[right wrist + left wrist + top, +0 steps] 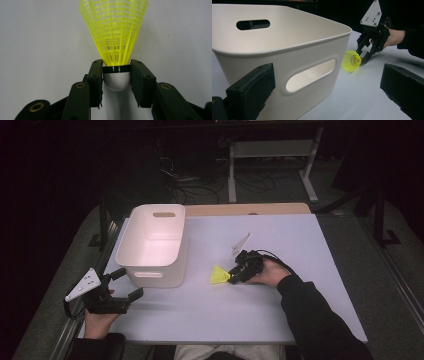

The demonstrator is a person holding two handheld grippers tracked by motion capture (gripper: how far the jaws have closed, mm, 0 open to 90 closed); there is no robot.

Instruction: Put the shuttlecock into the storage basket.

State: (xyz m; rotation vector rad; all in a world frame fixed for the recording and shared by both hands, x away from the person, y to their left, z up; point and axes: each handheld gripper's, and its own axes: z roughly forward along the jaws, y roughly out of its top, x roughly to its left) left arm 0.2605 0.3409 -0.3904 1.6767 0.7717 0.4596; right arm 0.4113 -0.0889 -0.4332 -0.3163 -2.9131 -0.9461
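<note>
Right gripper had the yellow shuttlecock pinched by its cork, left one just sat there open.

Going left to right: the left gripper (122, 284) was near the table's (300, 250) left edge with its jaws spread wide and nothing between them, aimed at the near wall of the white plastic bin (155, 245) with cut-out handles. Just right of the bin, the yellow shuttlecock (219, 275) lay on the white tabletop, skirt pointing toward the bin. The right gripper (233, 278) was clamped on its white cork base (116, 80), one pad on each side right by the black band, while the person's hand (270, 272) rested low on the table.
</note>
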